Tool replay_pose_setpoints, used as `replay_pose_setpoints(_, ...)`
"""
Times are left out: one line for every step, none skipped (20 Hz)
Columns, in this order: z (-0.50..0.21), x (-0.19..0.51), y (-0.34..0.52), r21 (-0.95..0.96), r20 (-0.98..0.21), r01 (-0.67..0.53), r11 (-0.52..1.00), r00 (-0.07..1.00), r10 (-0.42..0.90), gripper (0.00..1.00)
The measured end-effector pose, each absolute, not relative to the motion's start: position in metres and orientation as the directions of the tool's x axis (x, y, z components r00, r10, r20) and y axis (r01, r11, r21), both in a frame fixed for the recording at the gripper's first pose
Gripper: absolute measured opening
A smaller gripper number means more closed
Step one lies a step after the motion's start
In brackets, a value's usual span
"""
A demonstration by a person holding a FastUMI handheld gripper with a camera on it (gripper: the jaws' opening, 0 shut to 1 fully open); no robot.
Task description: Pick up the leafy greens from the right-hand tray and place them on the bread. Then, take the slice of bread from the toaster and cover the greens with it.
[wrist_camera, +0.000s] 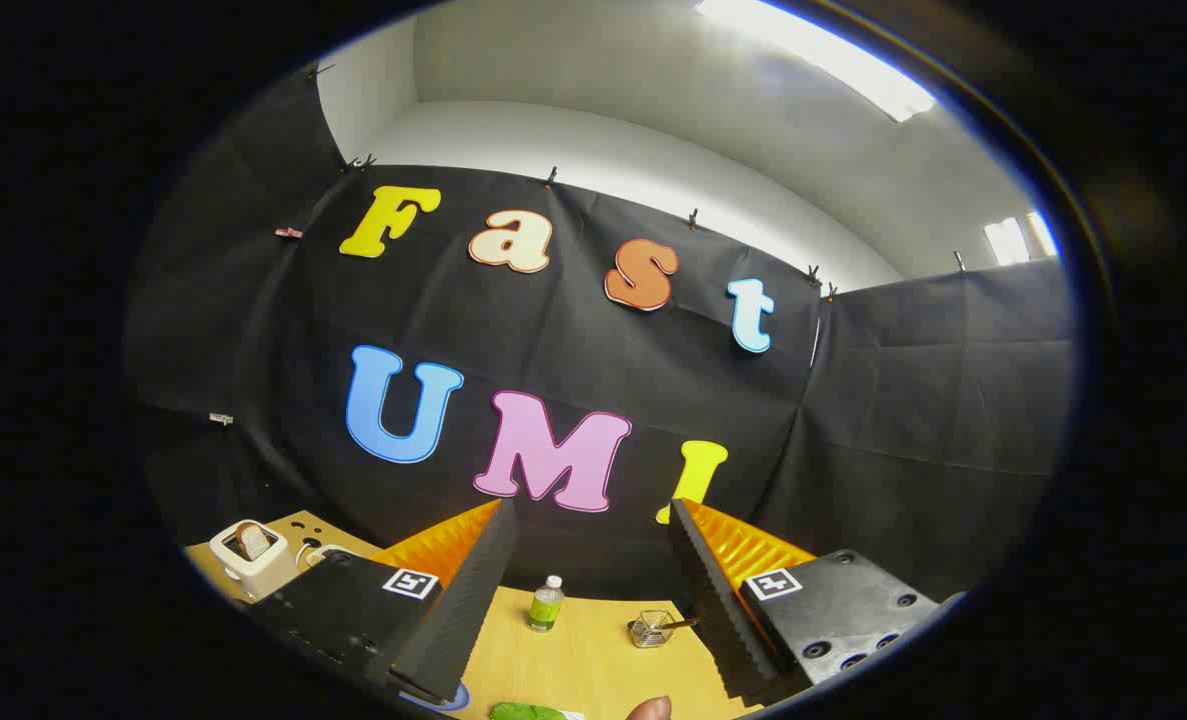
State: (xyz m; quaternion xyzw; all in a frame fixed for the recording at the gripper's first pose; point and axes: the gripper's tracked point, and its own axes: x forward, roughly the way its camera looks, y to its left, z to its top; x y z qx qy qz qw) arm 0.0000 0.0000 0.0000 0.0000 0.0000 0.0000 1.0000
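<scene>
I hold the claw (593,600) spread and empty above the wooden bench (593,650). The soft green leafy greens (528,712) lie just below it; I judge them light and floppy, best pinched at the middle. The white toaster with its bread slice (250,555) stands far to the left.

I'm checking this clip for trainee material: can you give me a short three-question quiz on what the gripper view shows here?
1. True or false: the gripper has its fingers closed on the leafy greens.
2. What sticks up out of the white toaster to the left of the fingers?
3. Which thing stands on the wooden table between the fingers? A) a small bottle B) a mug C) a plate

Key:
1. False: the fingers are spread apart with nothing between them, and the greens lie below them on the table.
2. A slice of bread.
3. A, the small bottle, next to a wire basket.
</scene>
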Motion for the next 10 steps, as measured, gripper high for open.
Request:
replay_pose_setpoints(-0.001,0.0,0.001,0.002,-0.001,-0.001,1.0,1.0,0.001,0.95)
replay_pose_setpoints(-0.002,0.0,0.002,0.0,-0.004,-0.003,1.0,1.0,0.003,0.95)
replay_pose_setpoints(-0.004,0.001,0.003,-0.003,-0.007,-0.003,1.0,1.0,0.003,0.95)
replay_pose_setpoints(-0.005,0.001,0.005,-0.006,-0.011,-0.005,1.0,1.0,0.005,0.95)
replay_pose_setpoints(-0.006,0.001,0.008,-0.006,-0.015,-0.009,1.0,1.0,0.009,0.95)
replay_pose_setpoints(-0.008,0.0,0.01,-0.006,-0.017,-0.012,1.0,1.0,0.012,0.95)
replay_pose_setpoints(-0.007,0.001,0.011,-0.006,-0.018,-0.013,1.0,1.0,0.013,0.95)
replay_pose_setpoints(-0.007,0.001,0.012,-0.007,-0.019,-0.015,1.0,1.0,0.015,0.95)
replay_pose_setpoints(-0.007,0.001,0.013,-0.009,-0.02,-0.016,1.0,1.0,0.016,0.95)
replay_pose_setpoints(-0.007,0.001,0.013,-0.008,-0.02,-0.017,1.0,1.0,0.016,0.95)
